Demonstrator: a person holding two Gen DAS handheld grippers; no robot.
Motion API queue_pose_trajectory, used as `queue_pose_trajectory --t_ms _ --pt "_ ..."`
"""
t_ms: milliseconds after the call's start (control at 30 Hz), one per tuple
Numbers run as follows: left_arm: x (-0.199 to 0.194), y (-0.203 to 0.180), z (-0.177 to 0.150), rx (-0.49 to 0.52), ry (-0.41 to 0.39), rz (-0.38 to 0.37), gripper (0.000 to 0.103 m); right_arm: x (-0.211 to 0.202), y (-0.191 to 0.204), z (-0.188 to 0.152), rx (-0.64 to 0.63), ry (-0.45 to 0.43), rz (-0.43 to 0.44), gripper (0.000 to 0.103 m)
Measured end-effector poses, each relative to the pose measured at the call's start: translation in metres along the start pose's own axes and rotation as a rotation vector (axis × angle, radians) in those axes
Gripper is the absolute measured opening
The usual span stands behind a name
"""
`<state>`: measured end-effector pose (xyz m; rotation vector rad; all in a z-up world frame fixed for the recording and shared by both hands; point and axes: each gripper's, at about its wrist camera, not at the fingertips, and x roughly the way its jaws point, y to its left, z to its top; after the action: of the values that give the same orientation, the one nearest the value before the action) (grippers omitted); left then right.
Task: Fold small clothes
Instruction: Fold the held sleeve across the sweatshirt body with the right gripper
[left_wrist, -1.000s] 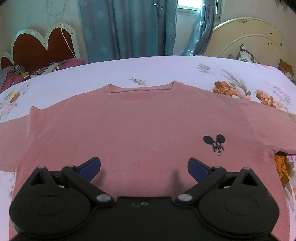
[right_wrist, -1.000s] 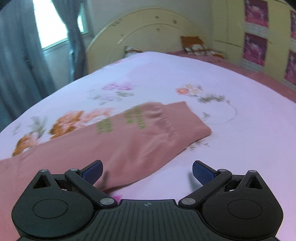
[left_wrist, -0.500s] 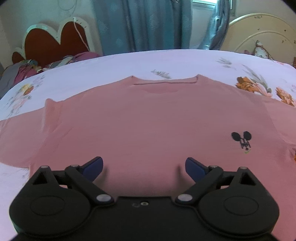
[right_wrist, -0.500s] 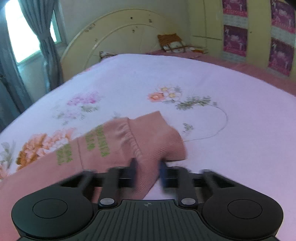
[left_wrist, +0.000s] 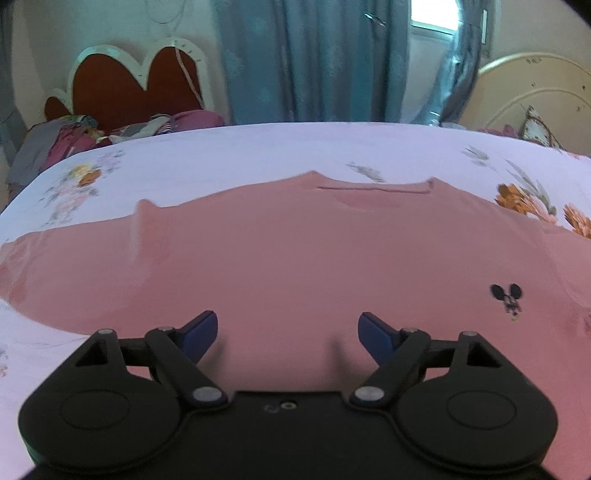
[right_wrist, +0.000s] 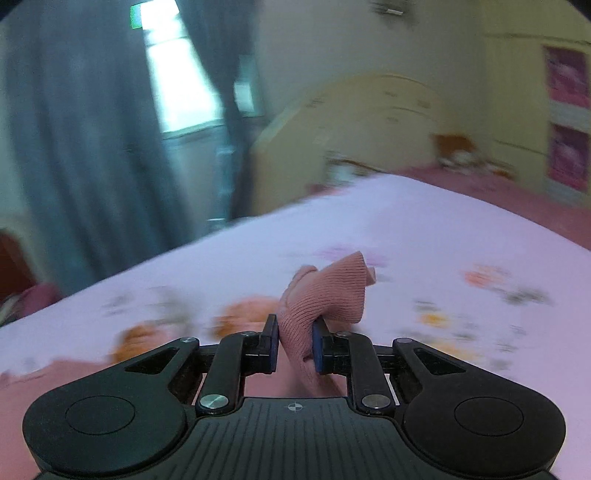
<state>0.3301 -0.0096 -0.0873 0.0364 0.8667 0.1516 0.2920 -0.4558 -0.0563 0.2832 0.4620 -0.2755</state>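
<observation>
A pink long-sleeved sweater (left_wrist: 280, 254) with a small black mouse print (left_wrist: 506, 296) lies flat on the bed, neckline away from me. My left gripper (left_wrist: 287, 332) is open and empty, low over the sweater's lower body. My right gripper (right_wrist: 294, 347) is shut on the ribbed cuff of the sweater's sleeve (right_wrist: 328, 295) and holds it lifted above the sheet. The right wrist view is blurred by motion.
The bed has a lilac floral sheet (left_wrist: 258, 155). A red heart-shaped headboard (left_wrist: 136, 85) with a pile of clothes (left_wrist: 92, 129) stands far left. Blue curtains (left_wrist: 314, 59) and a cream headboard (right_wrist: 369, 122) are behind. A pillow (right_wrist: 458, 147) lies at the far right.
My right gripper closed on the sleeve cuff and lifted it off the sheet, swinging left. My left gripper shifted left over the sweater and stayed open.
</observation>
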Motion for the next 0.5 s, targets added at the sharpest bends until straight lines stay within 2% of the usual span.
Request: queue_pose_trajectory --t_ms 133,267,400,500 --pt "0.002 0.027 -0.002 -0.027 -0.005 0.015 0.083 -0.002 0.093 -0.018 -0.082 0.012 0.174 0.017" --pt "0.01 0.05 -0.002 -0.036 -0.001 0.013 0.083 0.002 0.177 -0.053 -0.139 0.076 0.303 0.017" --pt "0.014 0.067 0.001 -0.049 -0.002 0.003 0.083 0.02 0.239 -0.096 -0.181 0.198 0.374 0.018" --pt "0.018 0.074 0.002 -0.04 -0.004 -0.025 0.083 0.026 0.265 -0.117 -0.203 0.254 0.411 0.018"
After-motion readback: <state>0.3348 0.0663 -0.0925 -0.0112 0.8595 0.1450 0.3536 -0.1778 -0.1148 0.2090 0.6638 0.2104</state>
